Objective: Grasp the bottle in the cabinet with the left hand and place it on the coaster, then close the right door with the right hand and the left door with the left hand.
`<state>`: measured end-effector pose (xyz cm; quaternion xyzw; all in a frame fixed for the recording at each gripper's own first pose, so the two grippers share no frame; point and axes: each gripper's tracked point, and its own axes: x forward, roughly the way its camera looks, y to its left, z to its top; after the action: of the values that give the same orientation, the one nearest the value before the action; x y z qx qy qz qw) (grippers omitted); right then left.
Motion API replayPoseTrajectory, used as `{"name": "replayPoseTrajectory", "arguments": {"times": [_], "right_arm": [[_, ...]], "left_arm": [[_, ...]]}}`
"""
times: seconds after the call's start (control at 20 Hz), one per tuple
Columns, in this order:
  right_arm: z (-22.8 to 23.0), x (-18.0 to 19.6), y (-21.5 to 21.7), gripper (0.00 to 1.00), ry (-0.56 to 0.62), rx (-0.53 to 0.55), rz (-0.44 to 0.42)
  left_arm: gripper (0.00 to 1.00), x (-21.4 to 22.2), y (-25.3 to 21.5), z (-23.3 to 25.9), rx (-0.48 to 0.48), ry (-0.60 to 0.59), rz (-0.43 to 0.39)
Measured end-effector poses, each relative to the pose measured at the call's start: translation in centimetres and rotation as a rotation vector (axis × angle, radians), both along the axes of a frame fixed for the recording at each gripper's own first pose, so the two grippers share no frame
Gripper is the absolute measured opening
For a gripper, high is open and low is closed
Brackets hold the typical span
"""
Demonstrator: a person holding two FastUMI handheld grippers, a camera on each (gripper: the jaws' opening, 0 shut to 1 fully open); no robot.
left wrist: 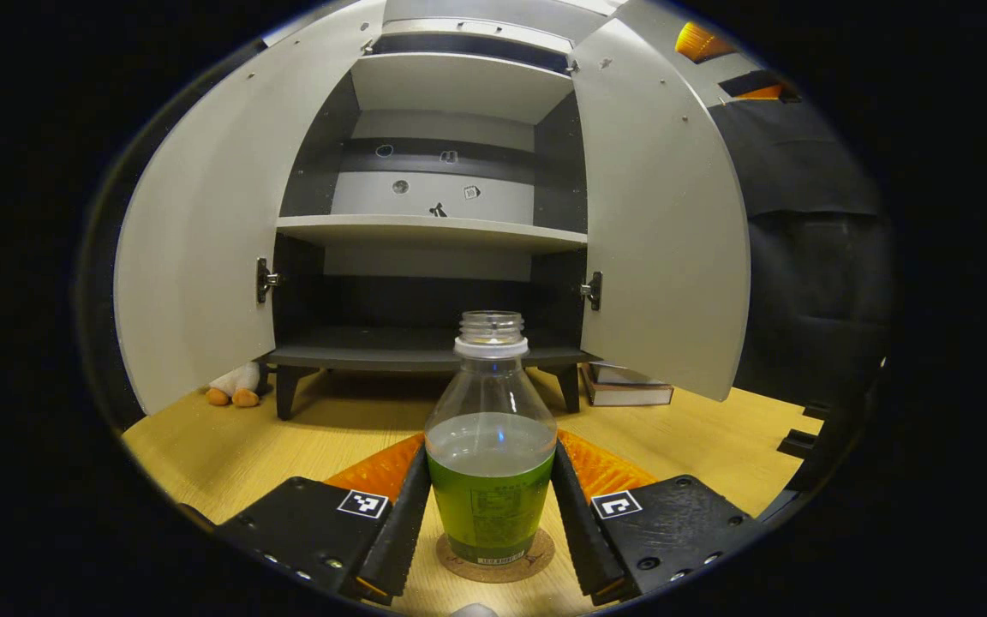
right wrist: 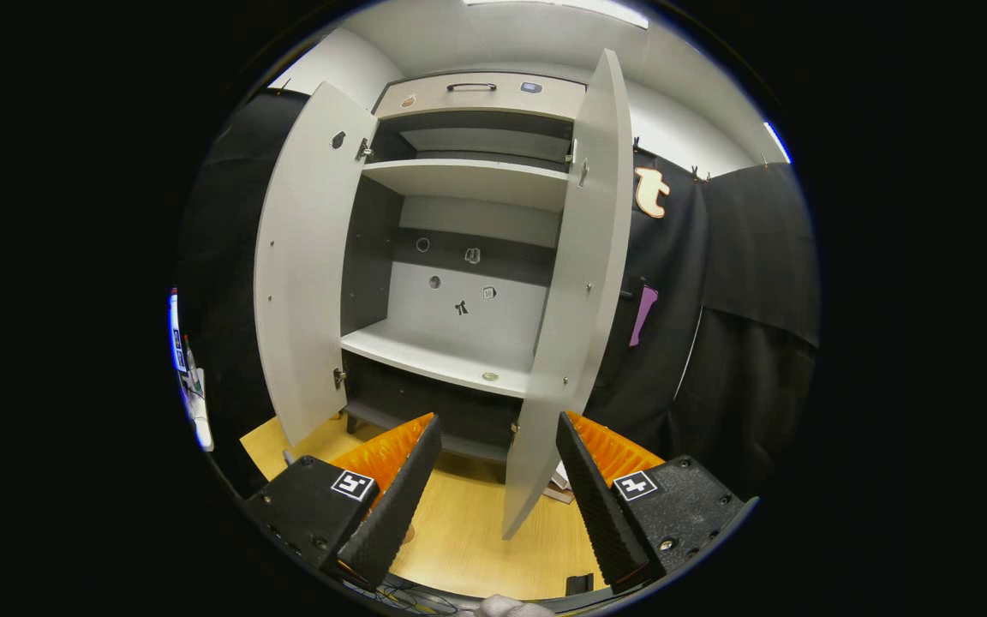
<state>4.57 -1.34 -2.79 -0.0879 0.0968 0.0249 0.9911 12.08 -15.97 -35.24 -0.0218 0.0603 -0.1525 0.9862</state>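
Bottle on the coaster, both cabinet doors open.

The left door (left wrist: pixel 194 248) stands wide; the left gripper (left wrist: pixel 491 506) has its fingers against both sides of the bottle (left wrist: pixel 490 446), upright on the coaster (left wrist: pixel 493 566) at the table's (left wrist: pixel 228 446) near edge before the cabinet (left wrist: pixel 433 231). The right door (right wrist: pixel 575 291) is open, and the right gripper (right wrist: pixel 493 488) hangs spread apart, holding nothing.

The bottle (left wrist: pixel 490 446) between my left fingers (left wrist: pixel 403 523) is clear, glossy plastic with a shiny film label. Under it lies a matt, cork-like coaster (left wrist: pixel 536 561). My finger faces look ribbed and rough. The table (left wrist: pixel 228 446) is smooth, pale wood grain. The cabinet (right wrist: pixel 459 214) doors are matt painted board with small bright metal hinges (left wrist: pixel 265 279).
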Motion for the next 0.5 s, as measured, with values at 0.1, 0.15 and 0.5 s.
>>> {"name": "replayPoseTrajectory", "arguments": {"times": [0.1,0.15,0.5], "right_arm": [[0.0,-0.1,0.1,0.84,0.001,-0.004,0.003],[0.0,-0.2,0.2,0.84,-0.002,-0.005,0.003],[1.1,-0.8,0.6,0.84,-0.029,-0.006,0.006]], "left_arm": [[0.73,0.0,-0.1,0.0,-0.001,-0.007,-0.010],[0.75,0.0,-0.1,0.0,-0.005,-0.007,-0.009],[0.91,0.2,0.5,2.7,0.017,-0.046,0.006]]}}
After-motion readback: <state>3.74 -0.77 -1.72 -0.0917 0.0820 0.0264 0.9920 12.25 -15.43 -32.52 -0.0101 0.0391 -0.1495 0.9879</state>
